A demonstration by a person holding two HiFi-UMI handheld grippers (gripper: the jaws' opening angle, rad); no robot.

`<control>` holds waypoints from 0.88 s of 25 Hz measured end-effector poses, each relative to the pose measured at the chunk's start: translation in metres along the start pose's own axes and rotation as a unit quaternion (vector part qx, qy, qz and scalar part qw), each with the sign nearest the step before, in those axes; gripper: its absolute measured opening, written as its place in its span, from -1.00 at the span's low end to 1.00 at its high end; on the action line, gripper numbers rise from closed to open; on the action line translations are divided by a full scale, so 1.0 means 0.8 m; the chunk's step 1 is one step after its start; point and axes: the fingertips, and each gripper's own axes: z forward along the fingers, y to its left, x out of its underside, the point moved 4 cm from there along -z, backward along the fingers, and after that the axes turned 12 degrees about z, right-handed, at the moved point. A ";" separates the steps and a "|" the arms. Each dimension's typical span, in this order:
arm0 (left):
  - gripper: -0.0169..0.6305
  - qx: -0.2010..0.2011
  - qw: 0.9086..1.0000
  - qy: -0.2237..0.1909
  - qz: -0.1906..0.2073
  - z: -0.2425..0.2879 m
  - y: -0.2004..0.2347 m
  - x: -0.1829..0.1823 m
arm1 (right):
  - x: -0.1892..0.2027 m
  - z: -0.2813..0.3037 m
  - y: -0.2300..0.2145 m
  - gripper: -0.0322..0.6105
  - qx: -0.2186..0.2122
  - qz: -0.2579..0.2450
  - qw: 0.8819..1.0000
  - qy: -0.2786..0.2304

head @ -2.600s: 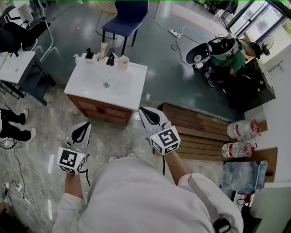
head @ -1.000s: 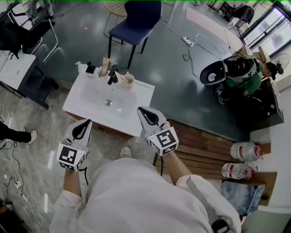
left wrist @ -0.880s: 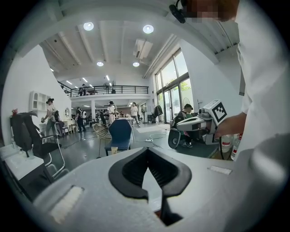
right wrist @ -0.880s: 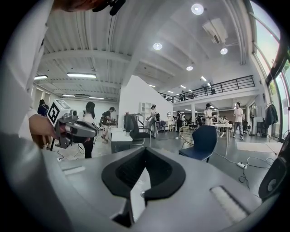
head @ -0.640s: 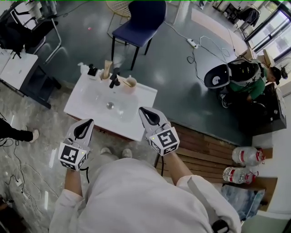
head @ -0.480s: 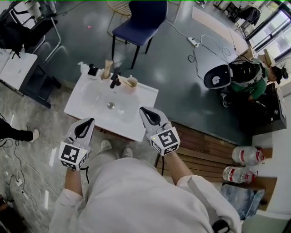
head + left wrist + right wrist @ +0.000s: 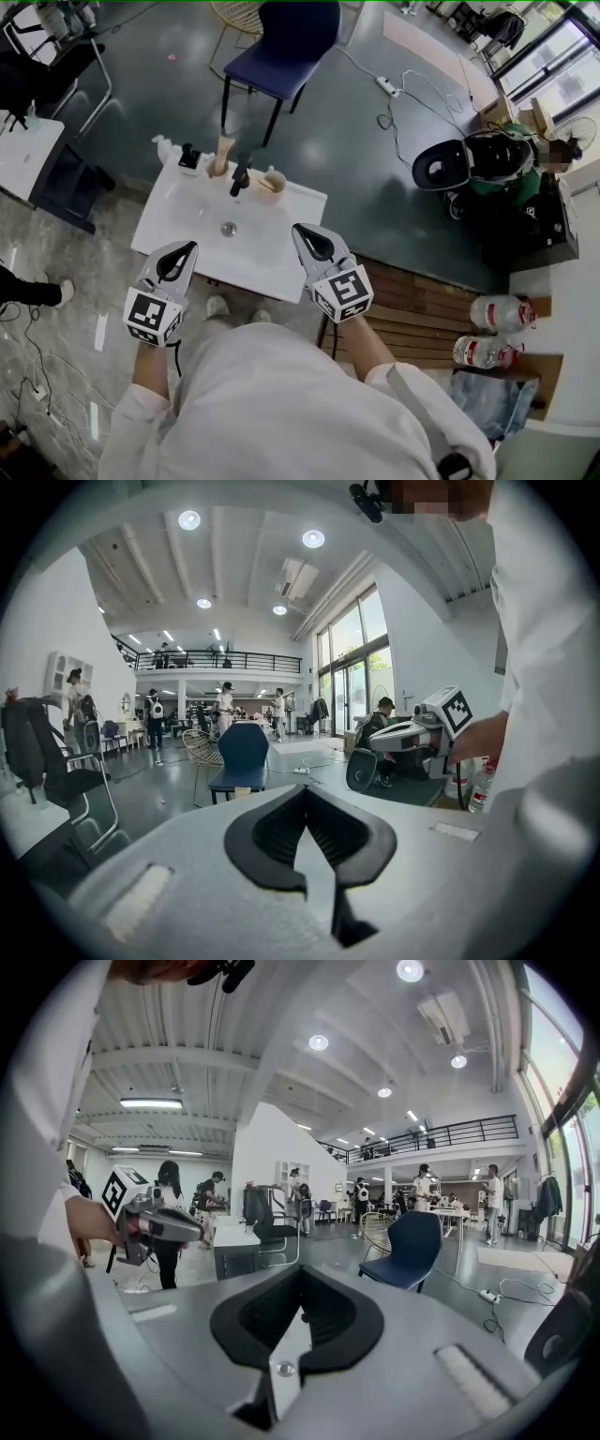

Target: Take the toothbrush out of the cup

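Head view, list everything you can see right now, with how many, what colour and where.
Sink cabinet: one, white top, ahead of the person
Faucet: one, black, behind the basin
Cup: one, beige, on the sink top right of the faucet
Toothbrush: one, pale, leaning in the cup
Chair: one, blue, beyond the sink cabinet
Wooden planks: several, brown, on the floor to the right
Water bottles: two, clear with red, lying right of the planks
Seated person: one, green top, far right
Left gripper: one, grey, jaws shut and empty, at the sink's front edge
Right gripper: one, grey, jaws shut and empty, at the sink's front right
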 end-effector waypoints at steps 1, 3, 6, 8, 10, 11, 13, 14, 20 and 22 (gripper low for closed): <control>-0.92 0.005 1.000 0.001 0.001 0.003 0.008 0.003 | -0.002 0.007 0.001 -0.89 0.004 0.000 1.000 0.000; -0.91 0.015 1.000 0.004 0.002 0.010 0.023 0.008 | -0.008 0.022 0.002 -0.89 0.010 0.000 1.000 0.001; -0.81 0.030 1.000 0.002 0.000 0.021 0.042 0.012 | -0.016 0.041 0.005 -0.89 0.018 0.000 1.000 0.000; -0.74 0.038 0.999 0.001 0.000 0.026 0.054 0.014 | -0.021 0.051 0.008 -0.89 0.023 -0.001 1.000 0.000; -0.71 0.044 0.999 -0.001 0.000 0.030 0.066 0.017 | -0.025 0.061 0.010 -0.89 0.028 -0.001 1.000 -0.001; -0.68 0.048 0.999 -0.003 0.000 0.033 0.073 0.017 | -0.028 0.066 0.011 -0.89 0.031 -0.002 1.000 -0.002; -0.61 0.053 0.999 -0.007 0.001 0.039 0.084 0.016 | -0.032 0.074 0.011 -0.89 0.037 -0.002 0.999 -0.004; -0.54 0.055 0.998 -0.009 0.001 0.041 0.089 0.017 | -0.033 0.077 0.010 -0.89 0.040 -0.002 0.999 -0.005; -0.16 0.059 0.998 -0.008 0.004 0.055 0.113 0.024 | -0.034 0.086 0.015 -0.89 0.055 0.001 0.998 -0.007; -0.04 0.059 0.998 -0.006 0.004 0.060 0.117 0.025 | -0.036 0.085 0.016 -0.89 0.058 0.003 0.998 -0.009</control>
